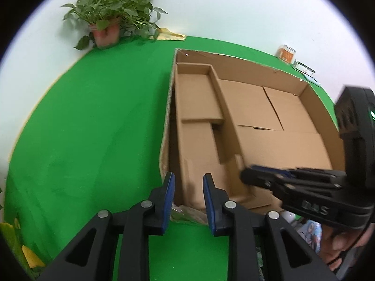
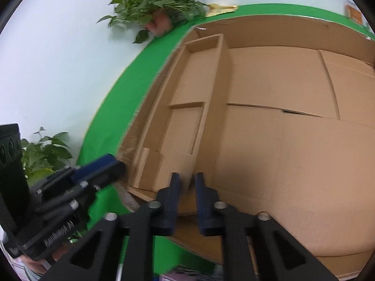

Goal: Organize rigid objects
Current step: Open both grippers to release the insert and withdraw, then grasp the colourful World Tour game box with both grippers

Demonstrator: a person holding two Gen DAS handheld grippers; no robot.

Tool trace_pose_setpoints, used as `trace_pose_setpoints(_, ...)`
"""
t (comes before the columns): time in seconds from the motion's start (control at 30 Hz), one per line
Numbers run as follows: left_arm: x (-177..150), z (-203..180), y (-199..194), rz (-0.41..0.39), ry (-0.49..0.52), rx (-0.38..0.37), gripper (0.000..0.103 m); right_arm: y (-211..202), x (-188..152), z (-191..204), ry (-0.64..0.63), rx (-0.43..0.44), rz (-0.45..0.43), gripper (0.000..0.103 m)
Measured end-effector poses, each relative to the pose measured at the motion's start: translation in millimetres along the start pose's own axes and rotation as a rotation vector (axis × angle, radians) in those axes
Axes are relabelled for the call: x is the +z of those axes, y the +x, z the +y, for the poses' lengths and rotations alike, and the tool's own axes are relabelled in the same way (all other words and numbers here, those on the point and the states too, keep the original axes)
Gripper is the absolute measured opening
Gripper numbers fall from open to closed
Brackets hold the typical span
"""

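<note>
both tongs hang over the near left corner of the big cardboard box (image 1: 234, 117) on the green desk (image 1: 93, 128). left tongs (image 1: 189, 195) are open a bit around the box's corner wall, pads not clearly pressing. right tongs (image 2: 187, 194) are squeezed shut on the thin cardboard divider (image 2: 212, 98) inside. potted plant (image 1: 107, 23) sits far back.

Our left tongs (image 1: 188, 187) pitched steeply down, a gap between pads, our right tongs (image 2: 187, 182) nearly closed, tilted downward
</note>
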State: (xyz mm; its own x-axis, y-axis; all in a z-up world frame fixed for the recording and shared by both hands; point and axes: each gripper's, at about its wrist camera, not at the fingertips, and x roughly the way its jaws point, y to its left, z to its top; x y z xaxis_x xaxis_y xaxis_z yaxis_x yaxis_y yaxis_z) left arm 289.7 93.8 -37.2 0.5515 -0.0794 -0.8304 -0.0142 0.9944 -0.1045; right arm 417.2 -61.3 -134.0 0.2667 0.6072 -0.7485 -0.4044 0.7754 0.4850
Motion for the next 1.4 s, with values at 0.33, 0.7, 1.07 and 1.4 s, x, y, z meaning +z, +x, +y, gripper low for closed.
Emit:
trace_pose_setpoints(0.33,-8,3,-1,-0.007,-0.021,0.025,0.024,-57,-19,-11,0.044,-0.119,-0.120,0.071)
trace_pose_setpoints(0.7,-73,-61,-125,-0.360,0.114,-0.068,0.103,-211,-158,17,-0.114,-0.477,-0.457,0.101)
trace_pose_setpoints(1.07,-141,-85,-146,-0.230,0.049,-0.273,0.103,-215,-250,47,-0.234,-0.271,-0.412,0.102)
trace_pose_setpoints(1.4,-145,-78,-76,0.003,-0.024,-0.426,0.101,-162,-266,45,-0.254,-0.089,-0.205,0.102)
